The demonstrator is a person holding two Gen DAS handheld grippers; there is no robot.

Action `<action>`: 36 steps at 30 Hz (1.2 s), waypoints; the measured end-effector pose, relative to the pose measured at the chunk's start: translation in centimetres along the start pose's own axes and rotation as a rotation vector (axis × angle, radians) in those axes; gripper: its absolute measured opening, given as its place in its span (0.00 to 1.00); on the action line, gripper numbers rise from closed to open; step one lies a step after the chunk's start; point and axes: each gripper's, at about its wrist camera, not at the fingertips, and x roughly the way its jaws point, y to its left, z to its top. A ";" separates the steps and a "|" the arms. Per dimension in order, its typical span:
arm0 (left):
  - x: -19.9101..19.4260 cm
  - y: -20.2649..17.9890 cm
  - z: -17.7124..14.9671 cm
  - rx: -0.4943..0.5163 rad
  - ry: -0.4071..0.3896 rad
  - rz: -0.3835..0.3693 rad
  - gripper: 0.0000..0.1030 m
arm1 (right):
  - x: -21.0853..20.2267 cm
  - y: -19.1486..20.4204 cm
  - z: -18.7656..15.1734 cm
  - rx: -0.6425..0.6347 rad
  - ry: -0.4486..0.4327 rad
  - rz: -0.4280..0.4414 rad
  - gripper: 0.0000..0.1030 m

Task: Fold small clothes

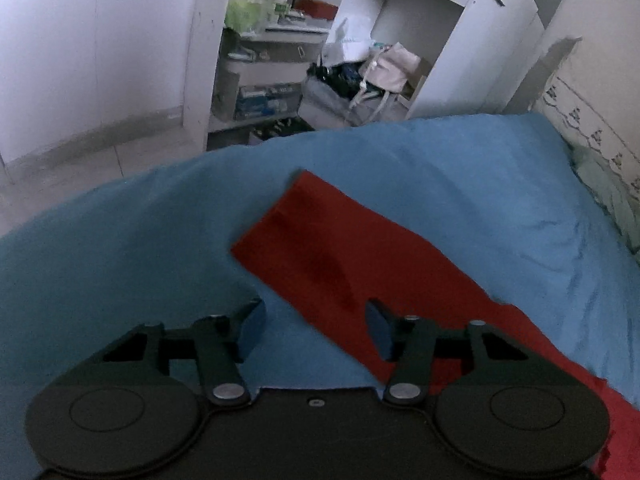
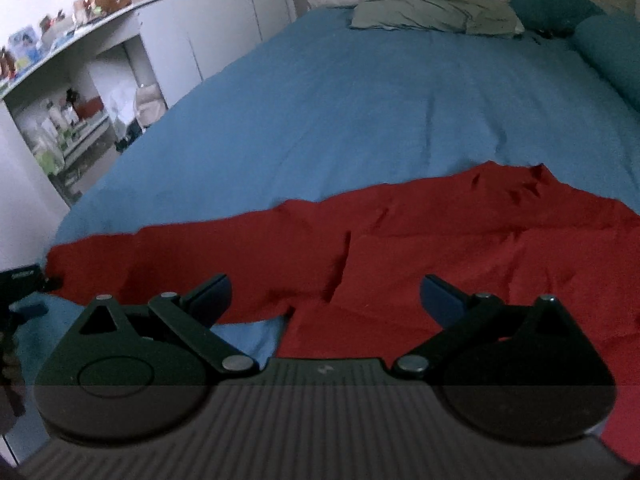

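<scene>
A red garment [image 1: 340, 248] lies spread on the blue bed sheet [image 1: 120, 240]. In the left wrist view one long red part runs from the near right toward the bed's far edge. My left gripper [image 1: 316, 326] is open and empty, just above that part's near left edge. In the right wrist view the red garment [image 2: 400, 240] stretches across the bed in front of me, wrinkled, with a fold line near the middle. My right gripper [image 2: 326, 296] is open and empty, hovering over the garment's near side.
Blue sheet [image 2: 360, 100] covers the bed; a grey-green pillow [image 2: 436, 14] and teal cushions [image 2: 600, 40] lie at its head. White shelves [image 1: 260, 60] with clutter and bags [image 1: 384, 68] stand beyond the bed's edge. The other gripper's dark body [image 2: 20, 288] shows at the left.
</scene>
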 end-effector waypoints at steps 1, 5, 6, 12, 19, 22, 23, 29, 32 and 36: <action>0.2 -0.3 0.1 0.009 -0.009 0.014 0.51 | 0.1 0.0 -0.1 -0.006 -0.004 0.000 1.00; 1.1 -1.3 0.8 0.051 -0.021 0.099 0.11 | 0.5 -0.3 -0.5 -0.006 -0.019 -0.009 1.00; 1.1 -1.3 1.0 0.046 -0.014 0.096 0.07 | 0.5 -0.6 -0.6 -0.001 -0.023 -0.013 1.00; -1.0 -3.5 1.9 0.104 -0.061 0.103 0.06 | 0.0 -2.7 -0.6 0.066 -0.032 -0.027 1.00; -9.7 -13.8 0.0 0.319 -0.218 -0.046 0.05 | -2.1 -7.9 0.4 0.131 -0.068 -0.062 1.00; -13.0 -19.9 -3.2 0.419 -0.240 -0.157 0.05 | -3.5 -11.2 0.8 0.166 -0.092 -0.084 1.00; -13.9 -22.1 -4.7 0.450 -0.238 -0.205 0.05 | -4.0 -12.3 0.9 0.174 -0.099 -0.094 1.00; -16.0 -34.8 -16.2 0.596 -0.121 -0.470 0.05 | -7.8 -20.8 1.2 0.214 -0.145 -0.177 1.00; -14.6 -39.4 -22.9 0.653 -0.020 -0.537 0.05 | -9.1 -25.5 0.6 0.231 -0.150 -0.229 1.00; -10.7 -42.5 -30.9 0.756 0.112 -0.520 0.05 | -9.4 -31.5 -1.4 0.261 -0.105 -0.266 1.00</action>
